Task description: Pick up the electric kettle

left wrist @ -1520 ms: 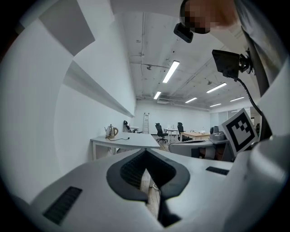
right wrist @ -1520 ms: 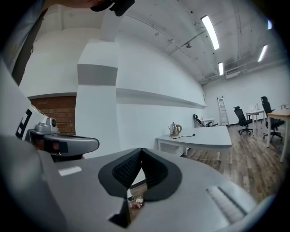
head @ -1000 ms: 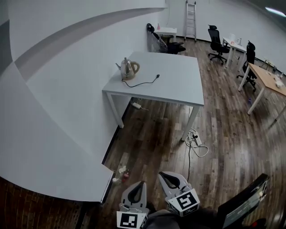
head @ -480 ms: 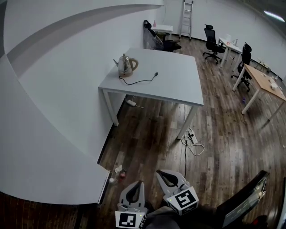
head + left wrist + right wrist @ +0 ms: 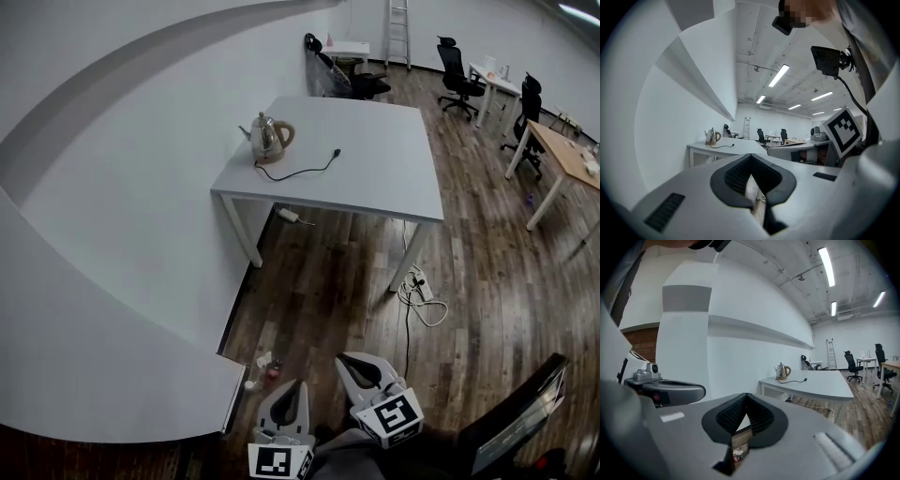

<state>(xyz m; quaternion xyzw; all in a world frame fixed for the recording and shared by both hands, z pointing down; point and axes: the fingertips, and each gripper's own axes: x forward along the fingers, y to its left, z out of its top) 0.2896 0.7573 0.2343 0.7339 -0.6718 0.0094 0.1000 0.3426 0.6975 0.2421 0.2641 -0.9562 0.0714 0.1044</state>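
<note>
The steel electric kettle [image 5: 267,139] with a tan handle stands upright at the far left corner of the white table [image 5: 375,159]. Its black cord [image 5: 300,172] trails across the tabletop, unplugged. In both gripper views the kettle is small and distant, in the left gripper view [image 5: 712,136] and in the right gripper view [image 5: 783,371]. My left gripper [image 5: 296,384] and right gripper [image 5: 349,361] hang low at the bottom of the head view, far short of the table. Both are shut and empty, as the left gripper view [image 5: 750,157] and right gripper view [image 5: 746,396] show.
A white wall [image 5: 112,234] curves along the left. A power strip with a white cable [image 5: 422,286] lies on the wood floor by the table leg. Litter [image 5: 265,367] sits at the wall's base. Office chairs [image 5: 457,70], a wooden desk [image 5: 562,150] and a ladder [image 5: 398,28] stand beyond.
The table and kettle have grown slightly larger in the head view as I move toward them. Both grippers stay low in front and stay shut.
</note>
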